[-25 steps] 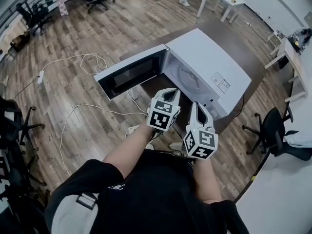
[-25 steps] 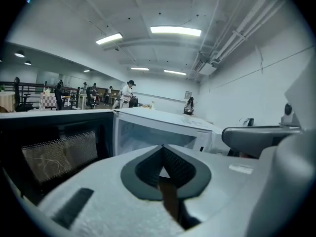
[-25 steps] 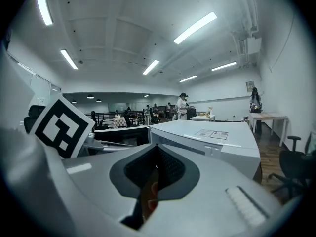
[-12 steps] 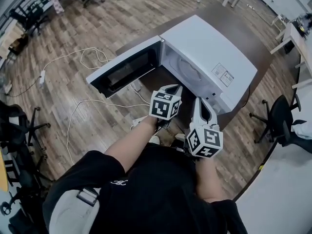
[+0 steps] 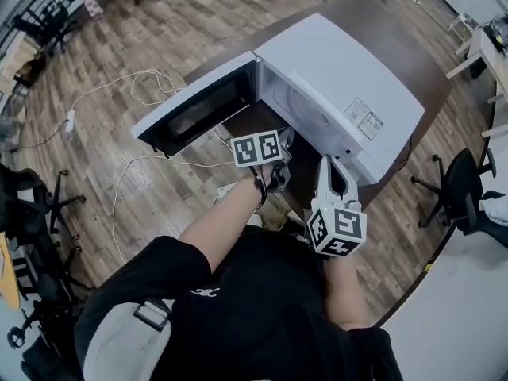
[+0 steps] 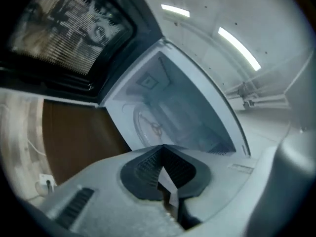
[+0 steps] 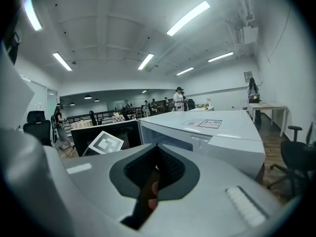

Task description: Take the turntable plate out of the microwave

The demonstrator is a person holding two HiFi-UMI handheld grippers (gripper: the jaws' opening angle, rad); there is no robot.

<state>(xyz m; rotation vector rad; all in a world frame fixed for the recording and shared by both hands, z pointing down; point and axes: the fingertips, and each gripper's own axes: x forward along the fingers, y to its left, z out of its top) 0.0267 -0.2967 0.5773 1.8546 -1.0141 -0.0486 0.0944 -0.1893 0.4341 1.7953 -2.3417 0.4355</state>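
Two claws, both pressed together, empty. The left claw [image 6: 162,149] faces the one microwave [image 5: 341,78], its single turntable plate [image 6: 148,127] inside at twelve o'clock. The right claw [image 7: 157,147] sits at its four o'clock. One door [image 5: 194,113] hangs open at nine, over one desk [image 5: 381,14].

White microwave [image 5: 341,78] sits on a brown table [image 5: 373,14]. Its door [image 5: 198,113], with a dark window, is swung wide open to the left. The round clear glass turntable plate [image 6: 148,126] is still inside, flat on the cavity floor, with the hub showing through at centre.
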